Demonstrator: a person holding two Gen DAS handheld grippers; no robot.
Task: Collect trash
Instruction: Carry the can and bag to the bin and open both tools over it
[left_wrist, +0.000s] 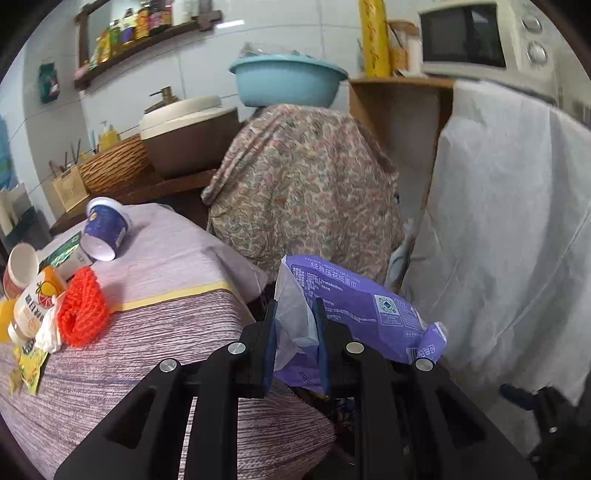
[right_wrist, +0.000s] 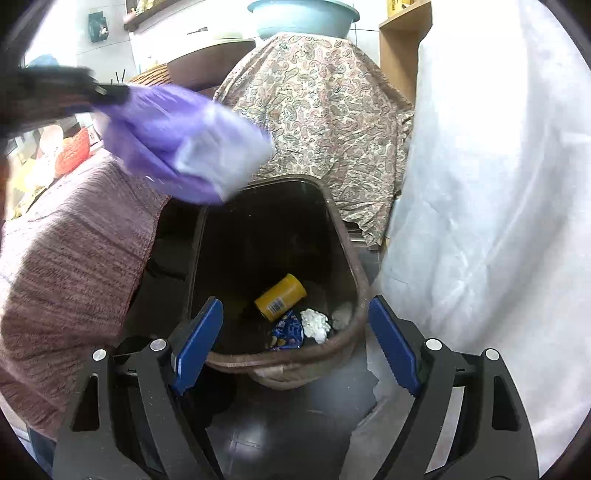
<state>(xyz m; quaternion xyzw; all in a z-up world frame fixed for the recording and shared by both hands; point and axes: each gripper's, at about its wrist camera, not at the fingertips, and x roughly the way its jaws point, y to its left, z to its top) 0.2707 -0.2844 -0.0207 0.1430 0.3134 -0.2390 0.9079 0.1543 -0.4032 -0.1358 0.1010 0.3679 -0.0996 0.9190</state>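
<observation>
**Tissue wrapper on its way to the bin**

The desk (left_wrist: 177, 332), draped in a striped mauve cloth, fills the left of both views, and beside its right end on the dark floor stands the brown trash bin (right_wrist: 343, 236), open-topped. Behind the bin rises a mound under a paisley cloth (left_wrist: 306, 184), and a white sheet (right_wrist: 480, 184) hangs down the right side.

The step in hand looks like the carry-and-drop: the left gripper (left_wrist: 297, 339) is clenched on a crumpled purple tissue wrapper (left_wrist: 354, 306), its pads pinching the pale torn end. In the right wrist view that wrapper hangs, blurred, above the bin's far left rim, not yet over the middle of the opening. The right gripper (right_wrist: 295, 339) is released and empty, its blue pads spread wide over the bin's near rim.

Inside the bin already lie a yellow can (right_wrist: 280, 301), a blue snack packet (right_wrist: 287, 330) and a white paper wad (right_wrist: 315, 325), so the task seems partly done.

More trash waits at the far left of the desk: a blue paper cup (left_wrist: 105, 229) on its side, an orange knitted piece (left_wrist: 84, 310), an orange-labelled bottle (left_wrist: 35, 302) and a yellow wrapper (left_wrist: 29, 363).

The next move calls for bringing the wrapper squarely over the bin's mouth before the left gripper lets go; the wrapper is light and floppy, so a release near the rim could let it slide down outside. The free right gripper is then best placed to fetch another piece from the desk.
</observation>
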